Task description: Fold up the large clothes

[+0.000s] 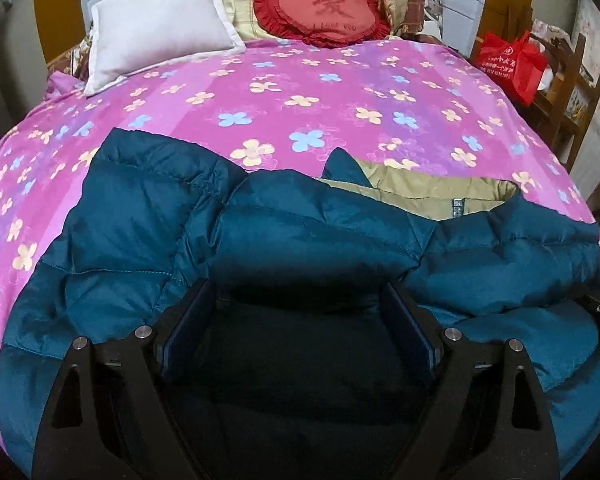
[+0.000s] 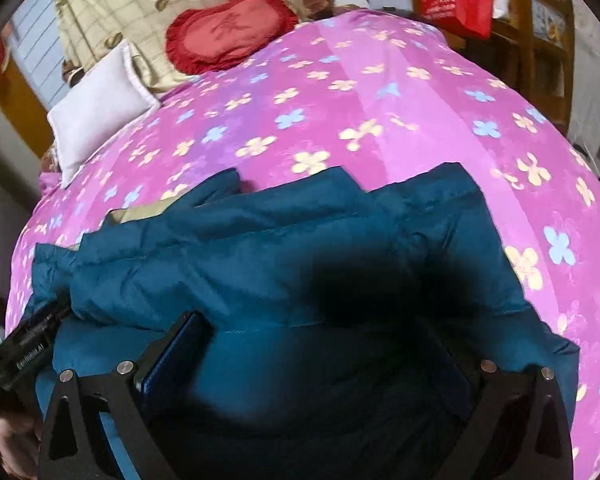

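A teal quilted down jacket (image 1: 300,224) with a beige lining (image 1: 432,192) lies spread across the near part of a bed. My left gripper (image 1: 298,300) is open, its jaws wide apart, just above the jacket's middle fold. In the right wrist view the jacket (image 2: 260,252) fills the lower half, and my right gripper (image 2: 320,344) is open over its right part; the right finger is dark and partly hidden in shadow. The left gripper's body (image 2: 32,344) shows at the left edge of the right wrist view.
The bed has a pink flowered cover (image 1: 300,92). A white pillow (image 1: 160,24), a red heart cushion (image 1: 320,8) and a beige patterned quilt lie at the headboard. A red bag (image 1: 512,64) sits on wooden furniture to the right of the bed.
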Available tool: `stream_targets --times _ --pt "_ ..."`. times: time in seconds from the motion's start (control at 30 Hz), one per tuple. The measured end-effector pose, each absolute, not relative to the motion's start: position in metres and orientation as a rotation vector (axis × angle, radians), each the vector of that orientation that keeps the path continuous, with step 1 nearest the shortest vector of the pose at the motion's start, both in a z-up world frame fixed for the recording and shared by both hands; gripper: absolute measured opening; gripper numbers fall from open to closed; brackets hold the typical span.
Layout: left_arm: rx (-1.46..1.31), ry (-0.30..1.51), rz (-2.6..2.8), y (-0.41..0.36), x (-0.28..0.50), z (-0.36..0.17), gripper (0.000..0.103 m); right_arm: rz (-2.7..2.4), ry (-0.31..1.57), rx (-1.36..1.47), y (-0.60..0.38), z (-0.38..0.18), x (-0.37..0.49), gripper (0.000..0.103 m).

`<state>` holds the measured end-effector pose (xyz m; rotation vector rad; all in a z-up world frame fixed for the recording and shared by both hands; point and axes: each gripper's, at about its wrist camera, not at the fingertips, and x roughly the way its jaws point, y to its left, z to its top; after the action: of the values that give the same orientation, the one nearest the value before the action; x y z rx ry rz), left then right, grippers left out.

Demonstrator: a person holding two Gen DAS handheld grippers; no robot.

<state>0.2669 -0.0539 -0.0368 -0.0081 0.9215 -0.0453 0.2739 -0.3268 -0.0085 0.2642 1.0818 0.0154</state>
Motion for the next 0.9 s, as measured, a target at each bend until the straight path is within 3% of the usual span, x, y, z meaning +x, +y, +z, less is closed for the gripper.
stream_targets --times 0.2,0.37,0.7,0.9 --pt "-0.054 0.886 -0.033 -0.043 0.237 -0.008 0.086 0.048 0.960 0.277 -0.322 0.029 0.236 0.102" --pt "-0.013 0.845 -0.103 -0.039 0.158 0.022 0.087 0.052 0.820 0.185 -0.295 0.072 0.140 0.102" --pt "0.073 0.829 -0.148 -0.036 0.011 0.016 0.093 -0.085 0.808 0.204 -0.265 0.052 -0.052 0.103" --pt "0.063 0.804 -0.202 -0.043 -0.038 0.021 0.093 -0.127 0.845 0.209 -0.265 0.049 -0.112 0.102"
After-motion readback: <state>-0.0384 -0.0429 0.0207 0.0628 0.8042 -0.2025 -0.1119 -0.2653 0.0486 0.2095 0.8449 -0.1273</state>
